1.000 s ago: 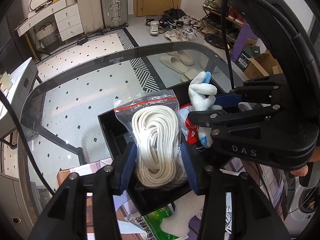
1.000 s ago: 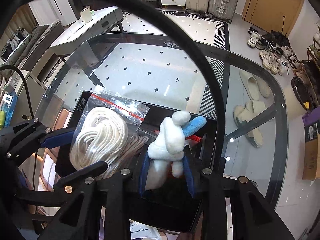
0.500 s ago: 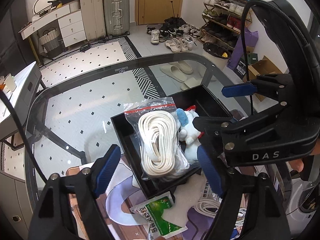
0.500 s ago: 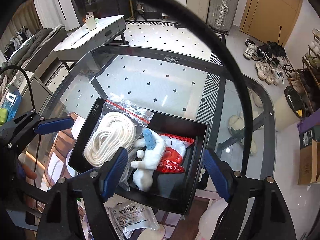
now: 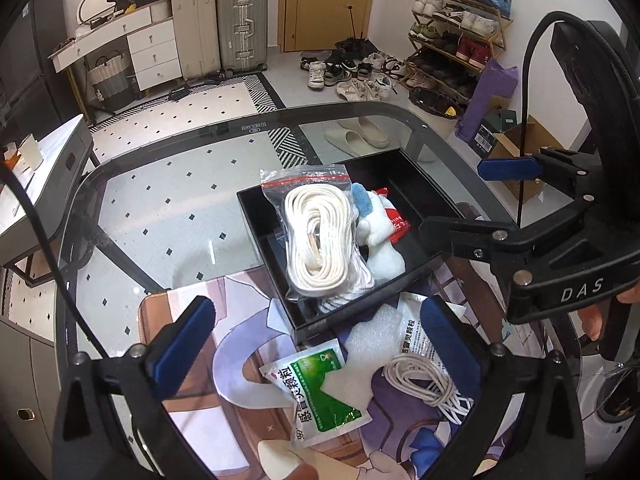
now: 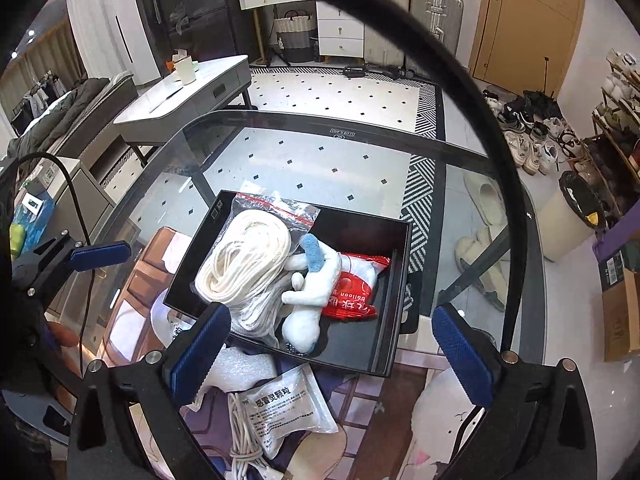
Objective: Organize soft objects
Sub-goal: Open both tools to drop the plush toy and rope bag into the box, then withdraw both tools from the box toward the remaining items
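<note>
Lying in the black tray (image 5: 256, 216) on the glass table (image 5: 168, 216), the bagged white rope (image 5: 316, 240) runs its long axis near to far along the tray's left side, red zip seal at the far end. Beside it on the right, the white plush toy (image 6: 308, 300) (blue ear pointing far) lies lengthwise too, partly over a red packet (image 6: 356, 288). Both grippers hang above the tray's near edge: the left gripper (image 5: 316, 340) and the right gripper (image 6: 332, 344) have just been opening, jaws spread wide with nothing gripped.
</note>
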Available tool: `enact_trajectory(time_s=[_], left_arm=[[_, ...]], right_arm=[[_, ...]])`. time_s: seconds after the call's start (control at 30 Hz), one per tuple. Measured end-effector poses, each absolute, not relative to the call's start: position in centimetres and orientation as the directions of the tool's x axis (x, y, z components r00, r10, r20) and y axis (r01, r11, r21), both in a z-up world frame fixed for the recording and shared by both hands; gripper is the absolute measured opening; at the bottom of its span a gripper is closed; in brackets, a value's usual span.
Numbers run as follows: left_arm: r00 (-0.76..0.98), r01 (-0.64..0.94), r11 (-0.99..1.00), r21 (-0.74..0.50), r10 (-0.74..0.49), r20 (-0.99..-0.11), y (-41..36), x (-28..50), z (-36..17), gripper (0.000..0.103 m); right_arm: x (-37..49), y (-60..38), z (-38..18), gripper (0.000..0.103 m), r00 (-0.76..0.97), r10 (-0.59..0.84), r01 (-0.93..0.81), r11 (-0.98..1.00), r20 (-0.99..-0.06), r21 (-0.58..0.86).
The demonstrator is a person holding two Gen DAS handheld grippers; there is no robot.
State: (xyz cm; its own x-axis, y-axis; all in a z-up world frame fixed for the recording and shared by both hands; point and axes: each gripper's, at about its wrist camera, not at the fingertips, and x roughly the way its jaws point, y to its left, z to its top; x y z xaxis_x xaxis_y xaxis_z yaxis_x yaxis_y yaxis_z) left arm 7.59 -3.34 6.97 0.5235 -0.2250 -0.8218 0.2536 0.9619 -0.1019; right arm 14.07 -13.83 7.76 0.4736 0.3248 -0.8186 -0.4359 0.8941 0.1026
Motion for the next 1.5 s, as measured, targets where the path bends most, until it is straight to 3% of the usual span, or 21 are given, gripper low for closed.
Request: enact_trajectory(time_s=[0.37,0.83,1.5], left_arm=[[0.541,0.219,0.970,-0.110,-0.215,-0.813,-2.8,5.4,6.4,0.103],[0.526,0.206,0.971,-0.121,-0.215,-0.823,-2.2,3.5,4.6,0.103],[0.488,0.201,0.971,-0.128,-0.213,-0.847,-2.0,2.0,0.9,0.103]], right_arm=[[10.5,-14.5,7.7,0.102,0.532,0.307,-0.450,0.892,-0.789,0.044],[7.8,-16.5,5.5,0.102,0.446,0.351,-0.449,0.883,-0.824,0.133],[2.6,-13.8,2.2,0.102,0.355,0.327,-0.572,0.817,-0.876,0.074]])
